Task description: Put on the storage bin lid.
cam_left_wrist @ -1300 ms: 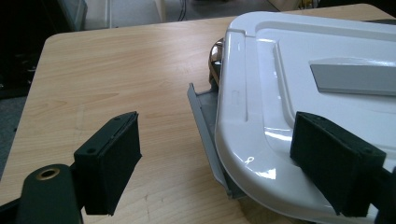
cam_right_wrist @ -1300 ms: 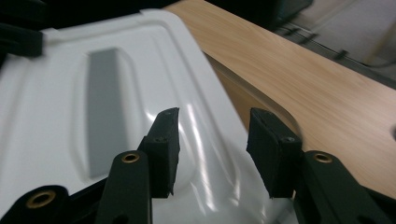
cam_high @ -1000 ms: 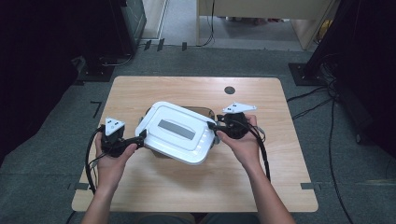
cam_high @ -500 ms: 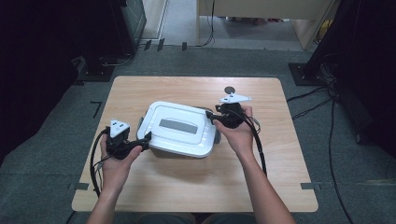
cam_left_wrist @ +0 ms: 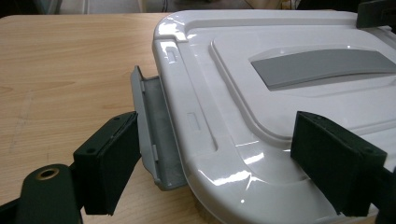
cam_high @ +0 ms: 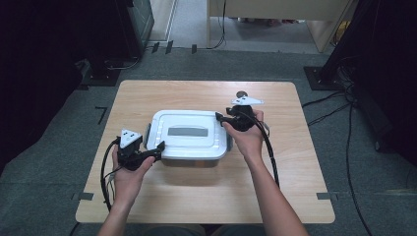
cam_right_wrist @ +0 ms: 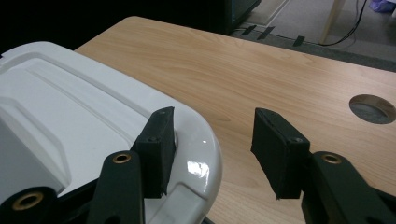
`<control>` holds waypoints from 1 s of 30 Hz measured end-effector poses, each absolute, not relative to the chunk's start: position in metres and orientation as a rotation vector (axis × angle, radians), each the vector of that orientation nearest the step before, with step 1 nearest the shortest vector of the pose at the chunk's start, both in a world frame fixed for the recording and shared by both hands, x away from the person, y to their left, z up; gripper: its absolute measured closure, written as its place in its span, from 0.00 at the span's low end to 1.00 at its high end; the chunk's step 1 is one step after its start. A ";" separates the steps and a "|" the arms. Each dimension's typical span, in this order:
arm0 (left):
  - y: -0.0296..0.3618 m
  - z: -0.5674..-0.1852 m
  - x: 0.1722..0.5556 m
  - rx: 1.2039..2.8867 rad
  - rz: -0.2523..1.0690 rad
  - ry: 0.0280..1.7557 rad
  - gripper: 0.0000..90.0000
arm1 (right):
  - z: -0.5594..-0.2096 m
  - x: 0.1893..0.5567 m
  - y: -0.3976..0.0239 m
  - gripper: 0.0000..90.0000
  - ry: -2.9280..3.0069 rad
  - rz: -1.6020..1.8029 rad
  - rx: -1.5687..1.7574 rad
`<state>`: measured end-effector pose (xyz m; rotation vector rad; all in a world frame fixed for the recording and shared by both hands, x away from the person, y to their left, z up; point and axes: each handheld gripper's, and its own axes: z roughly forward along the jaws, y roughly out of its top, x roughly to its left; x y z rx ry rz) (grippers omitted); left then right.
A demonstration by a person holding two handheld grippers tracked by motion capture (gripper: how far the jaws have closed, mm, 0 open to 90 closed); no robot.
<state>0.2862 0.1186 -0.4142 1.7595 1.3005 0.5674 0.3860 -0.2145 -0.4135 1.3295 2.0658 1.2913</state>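
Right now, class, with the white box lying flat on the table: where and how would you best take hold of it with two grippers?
Probably by its two short ends, one gripper from each side. The box is wide, flat and low, so end grips should keep it level. The grey latch hangs open off the left end; the left gripper should likely pinch the lid rim there, not the flap.

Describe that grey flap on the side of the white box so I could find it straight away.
Start at the wooden table and find the white box in its middle. On the box's short end nearest the person's left hand, a grey latch swings outward from under the lid. It is the small grey hinged piece on an otherwise glossy white edge, unlike the flat grey strip on the lid's top.
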 end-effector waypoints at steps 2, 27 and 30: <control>0.119 -0.413 0.285 1.770 0.563 1.298 0.18 | -0.413 0.385 -0.217 0.53 2.067 1.298 1.343; 0.173 -0.433 0.253 1.658 0.624 1.307 0.16 | -0.411 0.321 -0.289 0.27 2.011 1.356 1.308; 0.181 -0.443 0.248 1.658 0.642 1.324 0.16 | -0.417 0.312 -0.302 0.27 1.999 1.354 1.335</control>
